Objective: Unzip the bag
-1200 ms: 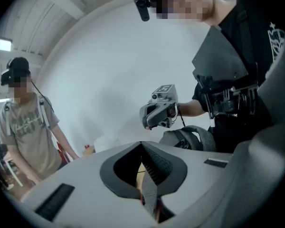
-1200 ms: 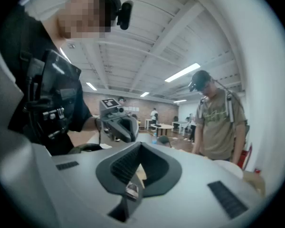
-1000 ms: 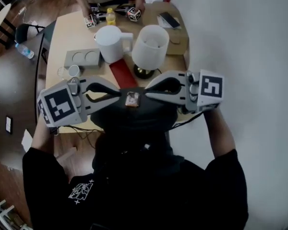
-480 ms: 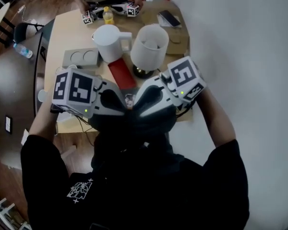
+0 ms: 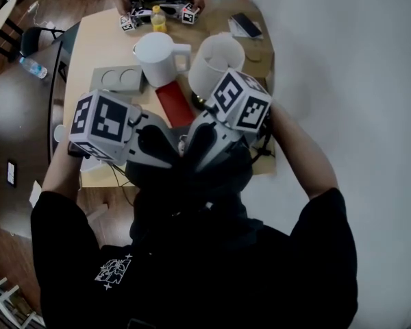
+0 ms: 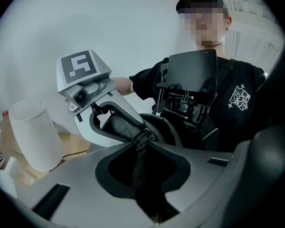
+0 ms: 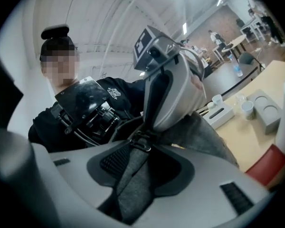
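Grey fabric bag [image 5: 216,175] at chest, top toward table [image 5: 99,46]; long axis unclear.

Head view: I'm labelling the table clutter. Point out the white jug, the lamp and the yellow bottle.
white jug [image 5: 154,64], head view, on its side wall.
lamp [image 5: 209,74], head view, on the white shade.
yellow bottle [image 5: 157,22], head view, on its body.

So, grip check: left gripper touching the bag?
Cannot tell. Left gripper view: the bag lies between the jaws of the left gripper, which have just been opening; contact is unclear.
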Action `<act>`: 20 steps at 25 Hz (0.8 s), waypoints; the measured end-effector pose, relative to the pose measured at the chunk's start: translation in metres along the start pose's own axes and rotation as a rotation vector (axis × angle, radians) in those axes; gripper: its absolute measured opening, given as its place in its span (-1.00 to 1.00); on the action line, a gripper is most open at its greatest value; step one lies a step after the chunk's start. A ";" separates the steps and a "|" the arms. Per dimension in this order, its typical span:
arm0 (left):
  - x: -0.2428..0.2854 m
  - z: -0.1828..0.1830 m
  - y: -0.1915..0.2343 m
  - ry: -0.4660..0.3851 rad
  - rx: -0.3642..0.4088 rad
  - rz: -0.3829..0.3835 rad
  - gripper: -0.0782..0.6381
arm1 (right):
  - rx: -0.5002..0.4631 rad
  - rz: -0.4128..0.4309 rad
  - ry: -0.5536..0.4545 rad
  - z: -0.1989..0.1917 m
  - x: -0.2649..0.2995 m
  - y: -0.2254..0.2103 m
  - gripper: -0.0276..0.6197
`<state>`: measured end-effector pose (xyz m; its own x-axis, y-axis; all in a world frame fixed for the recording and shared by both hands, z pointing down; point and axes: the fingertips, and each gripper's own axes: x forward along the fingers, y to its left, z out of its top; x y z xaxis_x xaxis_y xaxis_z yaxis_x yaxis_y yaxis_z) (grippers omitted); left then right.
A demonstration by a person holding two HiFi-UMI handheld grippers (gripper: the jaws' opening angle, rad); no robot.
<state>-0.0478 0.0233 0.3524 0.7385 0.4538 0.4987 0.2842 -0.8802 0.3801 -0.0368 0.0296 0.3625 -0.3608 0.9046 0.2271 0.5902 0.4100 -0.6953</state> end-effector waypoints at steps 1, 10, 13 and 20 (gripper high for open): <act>0.000 -0.001 0.000 0.001 -0.002 0.000 -0.61 | -0.001 0.019 0.017 0.000 0.002 0.001 -0.36; 0.004 -0.004 0.000 0.046 -0.040 -0.141 -0.61 | -0.064 0.067 -0.062 0.013 -0.015 0.031 -0.36; 0.007 -0.007 0.000 0.078 -0.074 -0.242 -0.61 | -0.056 0.063 -0.051 0.013 -0.006 0.029 -0.36; 0.011 -0.012 0.003 0.197 -0.167 -0.429 -0.51 | 0.013 0.052 -0.035 0.009 0.002 0.021 -0.36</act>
<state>-0.0459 0.0274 0.3684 0.4424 0.8017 0.4019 0.4236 -0.5818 0.6943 -0.0316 0.0389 0.3423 -0.3550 0.9199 0.1664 0.5999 0.3607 -0.7141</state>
